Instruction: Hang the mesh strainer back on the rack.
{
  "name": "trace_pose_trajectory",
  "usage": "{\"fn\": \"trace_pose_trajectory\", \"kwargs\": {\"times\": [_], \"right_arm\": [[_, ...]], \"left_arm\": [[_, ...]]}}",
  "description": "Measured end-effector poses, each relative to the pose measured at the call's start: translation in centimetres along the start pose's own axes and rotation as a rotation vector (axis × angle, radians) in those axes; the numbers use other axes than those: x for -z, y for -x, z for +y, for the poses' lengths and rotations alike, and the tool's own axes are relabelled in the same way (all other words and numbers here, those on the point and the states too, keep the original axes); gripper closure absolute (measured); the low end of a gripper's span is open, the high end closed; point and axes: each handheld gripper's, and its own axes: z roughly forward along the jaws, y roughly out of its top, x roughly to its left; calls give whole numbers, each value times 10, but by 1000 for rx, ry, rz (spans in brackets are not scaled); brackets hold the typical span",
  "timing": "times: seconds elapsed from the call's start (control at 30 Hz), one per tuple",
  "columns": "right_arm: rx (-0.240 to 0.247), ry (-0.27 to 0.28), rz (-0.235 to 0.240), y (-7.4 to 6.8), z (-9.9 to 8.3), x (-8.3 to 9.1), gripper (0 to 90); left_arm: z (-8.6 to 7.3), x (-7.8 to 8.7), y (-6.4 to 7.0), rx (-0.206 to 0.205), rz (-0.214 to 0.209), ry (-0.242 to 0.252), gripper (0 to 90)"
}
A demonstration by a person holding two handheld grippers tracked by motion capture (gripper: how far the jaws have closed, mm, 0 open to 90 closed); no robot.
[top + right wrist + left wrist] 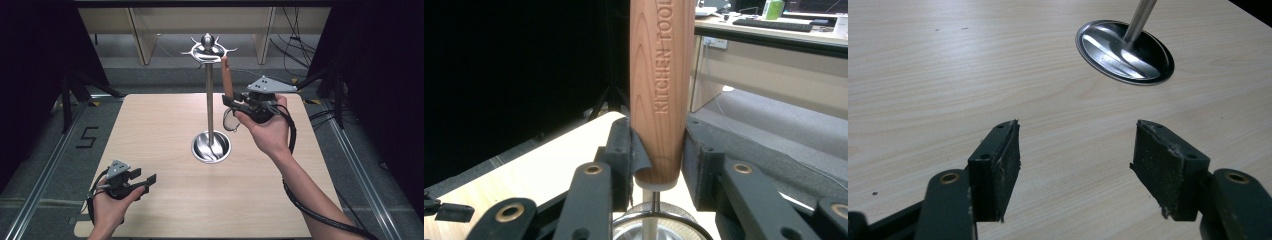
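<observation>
Your right gripper point(235, 103) has its jaws clamped on the wooden handle point(656, 90) of a small kitchen strainer — you hold it upright beside the stand's pole point(210, 102), handle pointing up toward the hook ring point(208, 50) at the top. In the right gripper view the handle fills the gap between both pads, gripped near its lower end, with the strainer's wire bowl point(659, 225) hanging just below the jaws. In the high view that bowl shows as a faint ring just beside the pole, on the side of your right hand, well above the stand's round metal base point(211, 147).

The pick-up looks done, and the lift is mostly done. What is left, as I judge it, is the hanging itself: the tip of the handle point(224, 61) sits close under the hook ring but is not yet caught on any hook, and whether it has a loop or hole at the tip cannot be told from here.

Your left gripper point(142, 181) rests low on the table point(165, 210), well away from the base on the near side — its jaws stand wide apart with nothing between them, pointing toward the base point(1124, 51).
</observation>
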Motion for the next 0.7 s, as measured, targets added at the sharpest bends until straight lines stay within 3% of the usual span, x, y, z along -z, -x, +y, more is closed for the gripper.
{"fn": "trace_pose_trajectory", "kwargs": {"times": [0.5,0.57,0.6,0.7], "right_arm": [[-4,-29,-2,-4,-5,-7,679],[31,-27,10,-3,-4,-8,648],[-1,-35,6,-6,-4,-7,629],[34,-23,-6,-6,-3,-3,555]], "left_arm": [[0,-1,0,-2,3,-4,346],[0,0,0,-1,3,-1,346],[0,0,0,1,4,-1,346],[0,0,0,1,2,-3,347]]}}
